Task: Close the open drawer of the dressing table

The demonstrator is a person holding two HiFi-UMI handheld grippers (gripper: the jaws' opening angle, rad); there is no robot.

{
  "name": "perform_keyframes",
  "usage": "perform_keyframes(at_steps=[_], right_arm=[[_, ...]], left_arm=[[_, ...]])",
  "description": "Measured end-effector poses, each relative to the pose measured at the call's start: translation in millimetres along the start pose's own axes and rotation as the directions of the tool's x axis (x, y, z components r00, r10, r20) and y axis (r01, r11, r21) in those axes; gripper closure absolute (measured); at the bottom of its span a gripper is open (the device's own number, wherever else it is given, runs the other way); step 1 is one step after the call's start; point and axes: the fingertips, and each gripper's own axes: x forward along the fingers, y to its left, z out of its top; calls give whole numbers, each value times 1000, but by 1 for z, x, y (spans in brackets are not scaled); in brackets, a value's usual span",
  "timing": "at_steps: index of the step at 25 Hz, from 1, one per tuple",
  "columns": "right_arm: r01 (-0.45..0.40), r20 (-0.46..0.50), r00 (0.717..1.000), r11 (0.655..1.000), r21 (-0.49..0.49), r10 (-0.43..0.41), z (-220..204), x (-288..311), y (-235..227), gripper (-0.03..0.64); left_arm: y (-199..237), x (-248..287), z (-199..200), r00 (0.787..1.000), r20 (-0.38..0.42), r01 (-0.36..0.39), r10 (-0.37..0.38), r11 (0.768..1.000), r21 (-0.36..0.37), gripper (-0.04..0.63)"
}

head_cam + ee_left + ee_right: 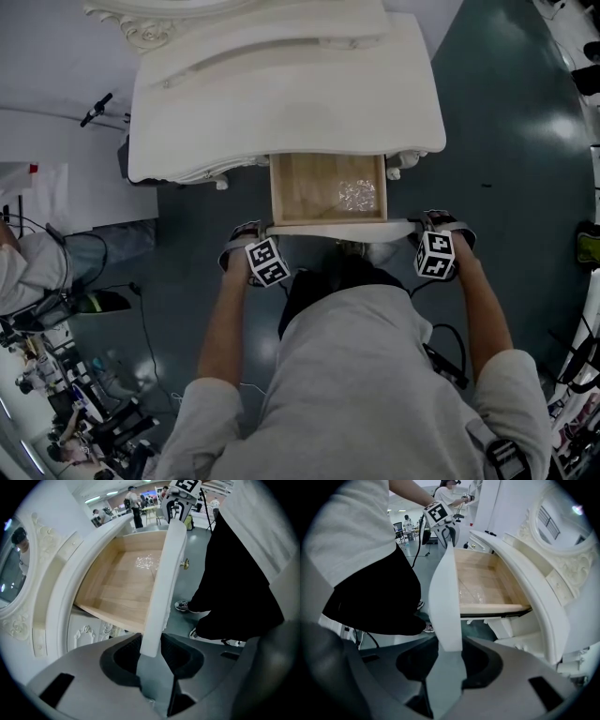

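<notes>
Nearest, the left gripper [151, 644] and the right gripper [450, 645] each straddle one end of the white drawer front [328, 228]. Their jaws seem to be clamped onto it, though how firmly the pads bite is hard to read. The drawer [309, 192] stands pulled well out from under the dressing table [281, 103] and holds only a crumpled clear wrapper [358, 195]. Being rigid wood and nearly empty, it should slide lightly. The painted front looks slick, so grip both ends and push evenly to avoid jamming

bg: dk floor [506, 141] | bystander, L edge [26, 267] | crumpled clear wrap [358, 195]
</notes>
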Motion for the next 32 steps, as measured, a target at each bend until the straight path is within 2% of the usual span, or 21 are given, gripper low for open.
perform_keyframes(at_steps=[7, 14, 21, 32], right_arm=[[-11, -12, 1000, 1000, -11, 11, 0, 0, -3, 457], [28, -14, 1000, 1000, -7, -28, -1, 1, -6, 454], [37, -6, 999, 999, 2, -37, -3, 1, -3, 453], [48, 2, 999, 999, 6, -48, 5, 3, 0, 451]], left_arm=[[3, -1, 2, 1000, -1, 5, -5, 1000, 0, 469], [4, 0, 4, 1000, -1, 0, 0, 1000, -11, 468], [4, -1, 5, 1000, 13, -4, 5, 998, -62, 463], [1, -4, -2, 1000, 27, 18, -16, 997, -74, 463]])
